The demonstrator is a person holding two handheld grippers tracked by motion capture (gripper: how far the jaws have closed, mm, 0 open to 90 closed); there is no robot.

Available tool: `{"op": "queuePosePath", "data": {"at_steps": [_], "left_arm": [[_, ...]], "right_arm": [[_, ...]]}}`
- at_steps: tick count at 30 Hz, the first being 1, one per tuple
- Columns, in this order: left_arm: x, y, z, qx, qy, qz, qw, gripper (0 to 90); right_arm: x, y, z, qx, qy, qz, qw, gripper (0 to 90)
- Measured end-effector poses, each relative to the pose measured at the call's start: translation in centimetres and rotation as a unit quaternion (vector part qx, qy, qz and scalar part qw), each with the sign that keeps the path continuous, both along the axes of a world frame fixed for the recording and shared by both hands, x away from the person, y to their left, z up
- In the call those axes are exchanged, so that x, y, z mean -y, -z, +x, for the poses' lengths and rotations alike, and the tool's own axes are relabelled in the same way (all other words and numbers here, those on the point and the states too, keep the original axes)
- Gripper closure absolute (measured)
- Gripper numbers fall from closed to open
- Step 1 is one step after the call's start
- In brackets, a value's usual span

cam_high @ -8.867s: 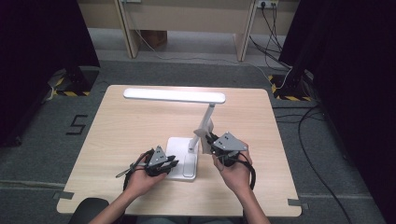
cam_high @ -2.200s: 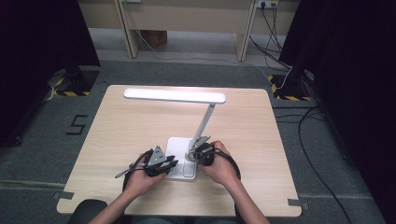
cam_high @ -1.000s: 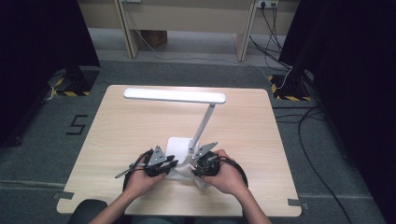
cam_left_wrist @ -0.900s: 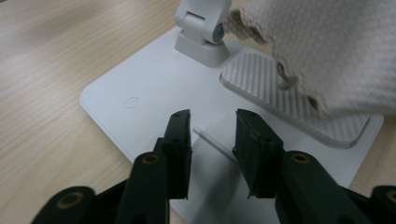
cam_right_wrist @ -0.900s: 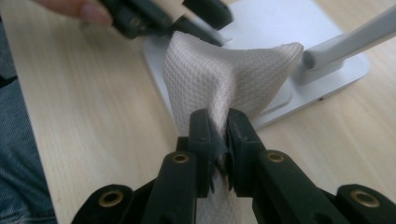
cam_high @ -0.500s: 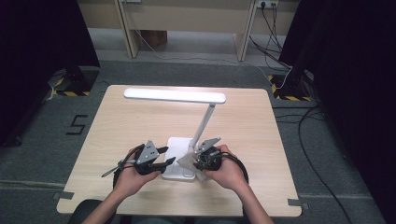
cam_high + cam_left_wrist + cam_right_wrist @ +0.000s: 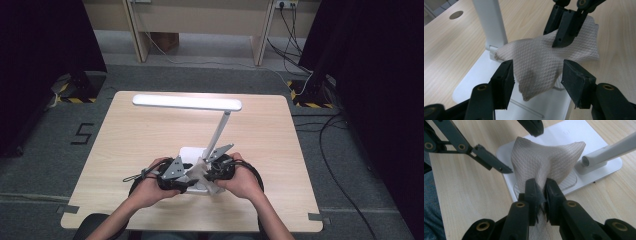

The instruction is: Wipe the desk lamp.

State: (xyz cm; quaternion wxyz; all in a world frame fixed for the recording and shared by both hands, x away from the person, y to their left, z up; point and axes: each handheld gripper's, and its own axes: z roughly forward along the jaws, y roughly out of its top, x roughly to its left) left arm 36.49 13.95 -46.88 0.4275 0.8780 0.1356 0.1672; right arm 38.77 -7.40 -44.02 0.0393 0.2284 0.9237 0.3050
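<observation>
Grey carpet and dark curtains surround your pale wood-grain table (image 7: 130, 145), where a white desk lamp (image 7: 186, 102) stands on a flat, rounded base (image 7: 596, 142). Your right tool (image 7: 540, 185) is clenched on a beige paper towel (image 7: 541, 62), soft and embossed with a fine diamond quilt. It hangs crumpled over the lamp base, its long axis running from the pinched end toward your left tool (image 7: 536, 75). That tool's jaws have just been opening; they stand released, the towel's drooping corner between them, pads not pressing it.
</observation>
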Motion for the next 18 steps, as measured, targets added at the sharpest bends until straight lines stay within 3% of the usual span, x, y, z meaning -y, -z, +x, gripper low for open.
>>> {"op": "queuePosePath", "data": {"at_steps": [7, 15, 18], "left_arm": [[0.4, 0.6, 0.2, -0.005, 0.011, -0.003, 0.9999, 47.6], [-0.5, 1.0, 0.4, -0.026, -0.007, -0.037, 0.9989, 67.5], [-0.7, 1.2, 0.2, -0.028, -0.012, -0.038, 0.9988, 73.5]], "right_arm": [[-0.2, -0.2, 0.0, -0.010, -0.005, 0.014, 0.9998, 81.9], [-0.2, -0.1, 0.2, -0.018, -0.003, 0.044, 0.9989, 81.1], [-0.2, 0.1, 0.2, -0.020, 0.004, 0.058, 0.9981, 79.8]]}}
